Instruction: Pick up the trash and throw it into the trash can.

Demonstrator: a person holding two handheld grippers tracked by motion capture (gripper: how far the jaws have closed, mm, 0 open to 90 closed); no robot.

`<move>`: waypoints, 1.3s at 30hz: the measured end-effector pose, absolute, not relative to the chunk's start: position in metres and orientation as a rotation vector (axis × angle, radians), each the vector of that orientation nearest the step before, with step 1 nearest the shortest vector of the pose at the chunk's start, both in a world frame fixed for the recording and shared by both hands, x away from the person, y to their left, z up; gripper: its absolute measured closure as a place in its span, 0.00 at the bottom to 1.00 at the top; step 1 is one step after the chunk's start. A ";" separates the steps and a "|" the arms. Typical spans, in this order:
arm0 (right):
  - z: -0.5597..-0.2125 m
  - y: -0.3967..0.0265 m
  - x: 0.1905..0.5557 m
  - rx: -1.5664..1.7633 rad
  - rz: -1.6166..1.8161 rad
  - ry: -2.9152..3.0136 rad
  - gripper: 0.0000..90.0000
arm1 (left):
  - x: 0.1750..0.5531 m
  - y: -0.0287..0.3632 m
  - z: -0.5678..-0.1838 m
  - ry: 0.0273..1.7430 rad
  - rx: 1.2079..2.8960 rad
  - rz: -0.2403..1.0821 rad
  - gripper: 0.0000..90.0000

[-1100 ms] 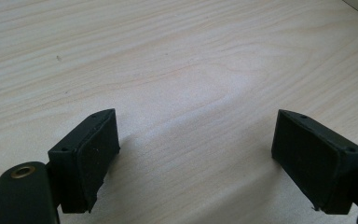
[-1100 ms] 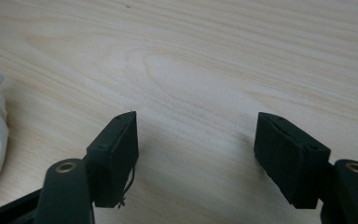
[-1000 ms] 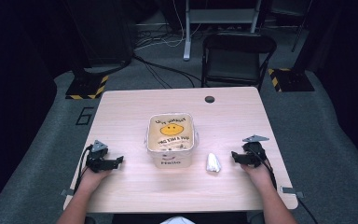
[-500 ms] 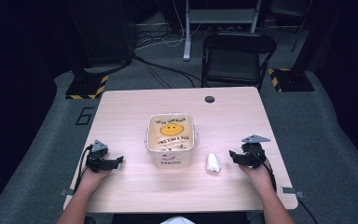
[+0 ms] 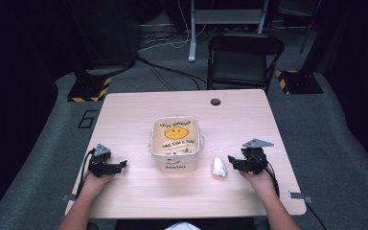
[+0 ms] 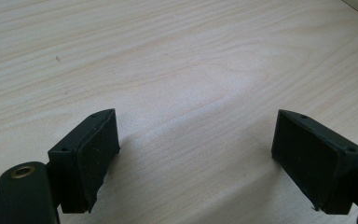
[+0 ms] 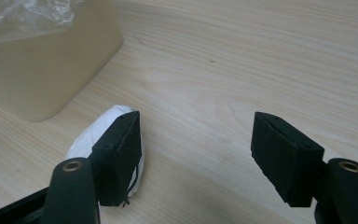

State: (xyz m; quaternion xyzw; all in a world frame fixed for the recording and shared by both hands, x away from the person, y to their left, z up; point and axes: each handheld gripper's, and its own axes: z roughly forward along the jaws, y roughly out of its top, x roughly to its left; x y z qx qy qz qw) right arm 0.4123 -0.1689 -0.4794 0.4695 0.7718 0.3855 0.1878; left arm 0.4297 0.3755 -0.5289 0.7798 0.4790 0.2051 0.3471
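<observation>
Wad [image 5: 219, 166] of white paper lies just right of the tub [image 5: 176, 143]. Our right gripper [image 5: 234, 162] gapes empty beside it; we should centre the jaws first. Left gripper [image 5: 120, 166] rests wide, empty.

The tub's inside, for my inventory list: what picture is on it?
A yellow smiley face with dark lettering, clearest in the high view.
</observation>
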 end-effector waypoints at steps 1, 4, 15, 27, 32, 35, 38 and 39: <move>-0.479 -0.167 0.412 1.321 1.088 2.172 0.36 | 0.430 0.375 -0.529 1.243 2.022 0.532 0.17; -0.477 -0.163 0.410 1.302 1.096 2.184 0.36 | 0.430 0.375 -0.529 1.242 2.023 0.532 0.17; -0.475 -0.153 0.408 1.270 1.128 2.207 0.36 | 0.430 0.375 -0.529 1.243 2.023 0.532 0.17; -0.479 -0.142 0.406 1.253 1.134 2.234 0.34 | 0.430 0.376 -0.529 1.242 2.023 0.533 0.17; -0.481 -0.135 0.404 1.221 1.140 2.250 0.33 | 0.430 0.375 -0.529 1.243 2.022 0.532 0.17; -0.483 -0.133 0.404 1.215 1.139 2.265 0.33 | 0.430 0.375 -0.529 1.242 2.023 0.532 0.17; -0.485 -0.132 0.404 1.219 1.137 2.275 0.34 | 0.430 0.375 -0.529 1.242 2.023 0.532 0.17; -0.486 -0.131 0.404 1.218 1.137 2.275 0.34 | 0.430 0.375 -0.529 1.242 2.023 0.533 0.17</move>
